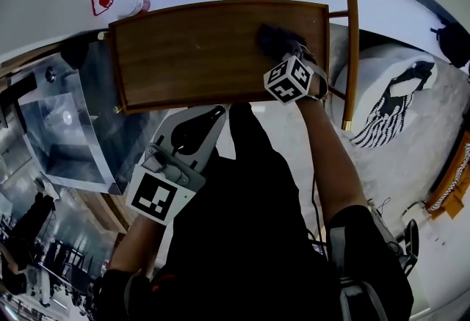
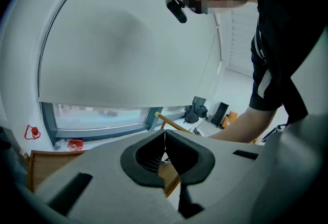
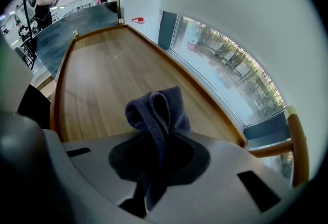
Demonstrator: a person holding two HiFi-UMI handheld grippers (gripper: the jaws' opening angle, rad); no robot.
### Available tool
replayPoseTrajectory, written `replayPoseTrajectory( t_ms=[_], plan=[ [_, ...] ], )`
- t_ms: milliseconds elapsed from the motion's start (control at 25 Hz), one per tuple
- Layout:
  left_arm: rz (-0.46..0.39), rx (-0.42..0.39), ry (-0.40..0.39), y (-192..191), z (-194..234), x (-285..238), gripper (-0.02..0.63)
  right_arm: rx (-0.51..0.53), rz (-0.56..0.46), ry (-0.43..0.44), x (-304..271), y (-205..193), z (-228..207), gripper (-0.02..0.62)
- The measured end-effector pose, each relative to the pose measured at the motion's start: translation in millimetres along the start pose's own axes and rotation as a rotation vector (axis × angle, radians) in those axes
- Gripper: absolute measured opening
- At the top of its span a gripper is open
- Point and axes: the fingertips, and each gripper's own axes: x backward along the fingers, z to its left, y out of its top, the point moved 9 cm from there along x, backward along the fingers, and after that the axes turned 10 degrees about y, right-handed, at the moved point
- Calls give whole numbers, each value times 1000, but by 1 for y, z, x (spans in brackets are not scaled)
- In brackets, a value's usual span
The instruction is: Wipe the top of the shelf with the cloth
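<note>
The right gripper (image 3: 154, 159) is clamping a bunched dark blue knitted cloth (image 3: 156, 110) between its jaws, and the fold is sticking out just ahead of them over the rimmed brown wooden shelf top (image 3: 102, 74). The left gripper (image 2: 165, 151) is keeping its jaws together on nothing, short of the shelf's near edge.

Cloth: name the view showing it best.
The right gripper view: the cloth fills the foreground, pinched in the right hand-held gripper. The head view shows it small and dark on the shelf top; the left gripper view shows none.
</note>
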Motion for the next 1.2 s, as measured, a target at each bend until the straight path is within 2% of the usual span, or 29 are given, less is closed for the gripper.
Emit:
replayPoseTrajectory(
  t_ms=[440, 800, 1000, 1200],
  plan=[
    [4, -8, -20, 8, -11, -15, 21, -55, 30, -37, 10, -27, -24, 48],
    [1, 0, 2, 3, 3, 7, 21, -92, 45, -65, 11, -24, -23, 48],
    [-13, 11, 32, -2, 21, 35, 21, -92, 37, -77, 14, -4, -11, 48],
    [-32, 24, 68, -11, 45, 68, 21, -22, -7, -51, 8, 48, 28, 48]
  ],
)
